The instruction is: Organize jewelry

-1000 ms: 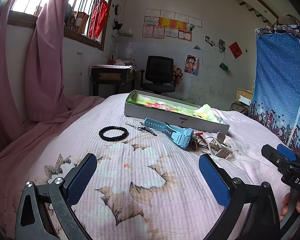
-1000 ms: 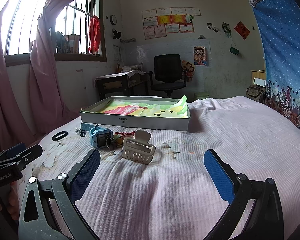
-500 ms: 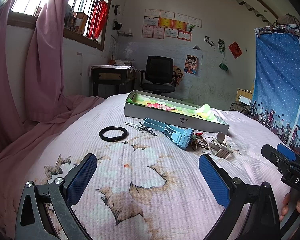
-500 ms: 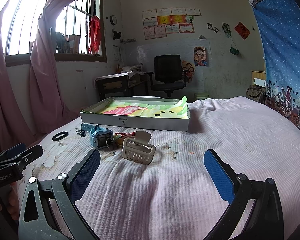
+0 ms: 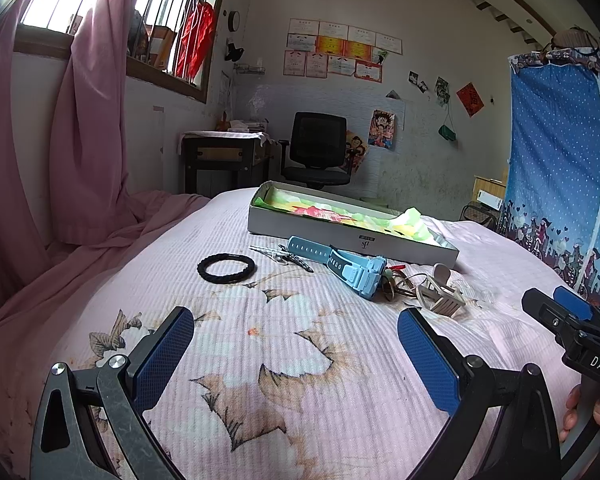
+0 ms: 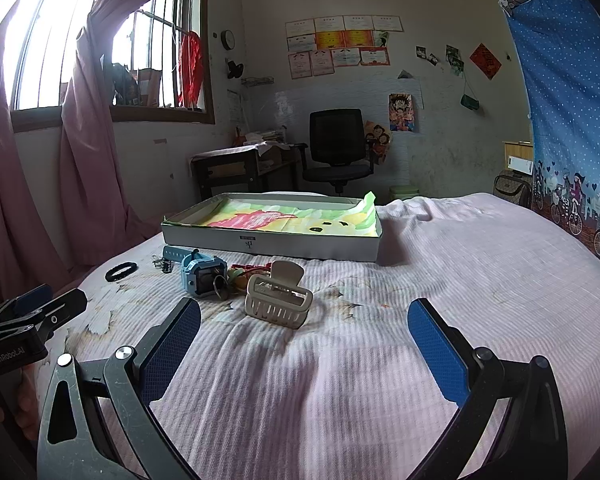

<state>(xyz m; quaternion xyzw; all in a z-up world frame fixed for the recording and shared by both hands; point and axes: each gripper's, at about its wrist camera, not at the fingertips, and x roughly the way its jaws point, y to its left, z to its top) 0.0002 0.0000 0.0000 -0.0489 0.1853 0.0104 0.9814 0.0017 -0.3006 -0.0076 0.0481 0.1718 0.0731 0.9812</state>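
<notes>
Nothing has shifted over the last second: left tongs (image 5: pixel 292 350) and right tongs (image 6: pixel 304 344) stay wide, empty, hovering over the bed (image 6: pixel 480 264). Hair claw (image 6: pixel 278 296), blue watch (image 5: pixel 352 266), black ring (image 5: pixel 226 268) lie mid-bed, just before the box (image 6: pixel 268 242). Sorting not begun.

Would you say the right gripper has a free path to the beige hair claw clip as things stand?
Probably yes: the right gripper is open, and only bare bedspread lies between it and the beige hair claw clip.
</notes>
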